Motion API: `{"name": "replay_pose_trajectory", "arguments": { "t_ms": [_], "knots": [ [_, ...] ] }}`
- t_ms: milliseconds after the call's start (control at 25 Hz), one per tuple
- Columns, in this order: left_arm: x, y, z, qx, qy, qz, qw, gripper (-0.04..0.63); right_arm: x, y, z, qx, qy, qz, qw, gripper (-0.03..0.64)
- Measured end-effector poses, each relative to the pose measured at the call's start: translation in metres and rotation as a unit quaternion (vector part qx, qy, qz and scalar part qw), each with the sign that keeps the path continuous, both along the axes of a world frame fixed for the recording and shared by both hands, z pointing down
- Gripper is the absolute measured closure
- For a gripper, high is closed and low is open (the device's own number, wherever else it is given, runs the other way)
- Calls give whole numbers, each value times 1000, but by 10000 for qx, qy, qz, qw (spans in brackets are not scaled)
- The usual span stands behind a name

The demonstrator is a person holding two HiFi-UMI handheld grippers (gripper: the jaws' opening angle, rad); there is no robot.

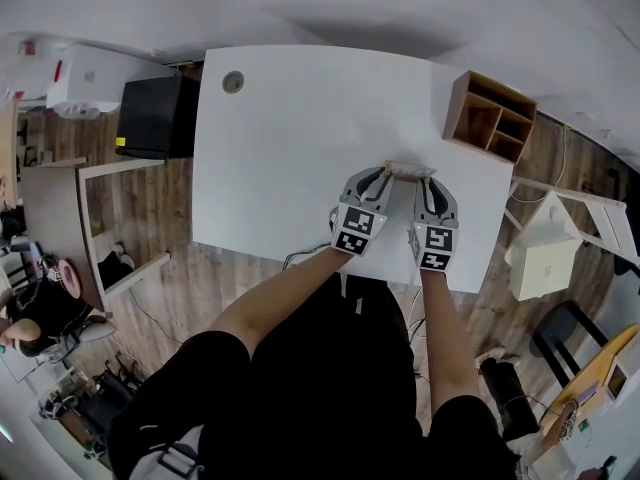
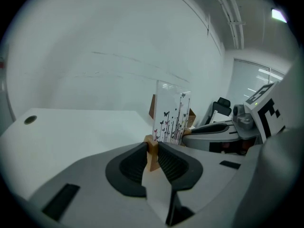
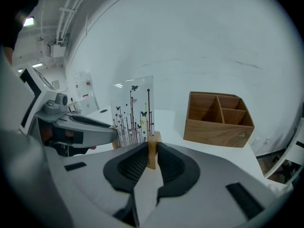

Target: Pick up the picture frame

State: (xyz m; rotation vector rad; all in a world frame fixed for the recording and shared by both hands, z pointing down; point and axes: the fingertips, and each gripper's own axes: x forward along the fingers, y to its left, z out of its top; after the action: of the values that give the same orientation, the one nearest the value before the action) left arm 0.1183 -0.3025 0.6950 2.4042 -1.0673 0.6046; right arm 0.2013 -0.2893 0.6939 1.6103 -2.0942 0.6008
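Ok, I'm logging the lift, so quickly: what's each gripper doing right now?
The left gripper: closed on the picture frame, at one end of its base.
The right gripper: closed on the same frame, at the other end.

I read this as an office workroom: a white desk (image 1: 280, 148) with a cable hole (image 1: 233, 82) far left and a wooden organiser (image 1: 489, 116) far right; plank flooring (image 1: 160, 218); a black office chair (image 2: 222, 104); exposed ceiling pipes (image 2: 231, 13).
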Motion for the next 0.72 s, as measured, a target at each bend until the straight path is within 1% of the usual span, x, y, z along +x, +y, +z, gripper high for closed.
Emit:
{"name": "replay_pose_trajectory", "arguments": {
  "t_ms": [160,280,480,600,720],
  "knots": [
    [-16,7,-28,190,120,-220,9995,520,-14,4,-30,264,-95,-47,9996,543],
    [-27,16,-50,363,96,-307,9988,520,-26,14,-50,402,-197,-155,9989,543],
    [-51,44,-84,479,43,-509,9975,520,-49,38,-83,452,-185,-253,9985,546],
    [-66,60,-102,540,6,-674,9963,522,-64,57,-98,430,-316,-255,9983,546],
    [-82,72,-120,600,23,-798,9950,522,-80,69,-117,511,-395,-362,9973,546]
  ]
}}
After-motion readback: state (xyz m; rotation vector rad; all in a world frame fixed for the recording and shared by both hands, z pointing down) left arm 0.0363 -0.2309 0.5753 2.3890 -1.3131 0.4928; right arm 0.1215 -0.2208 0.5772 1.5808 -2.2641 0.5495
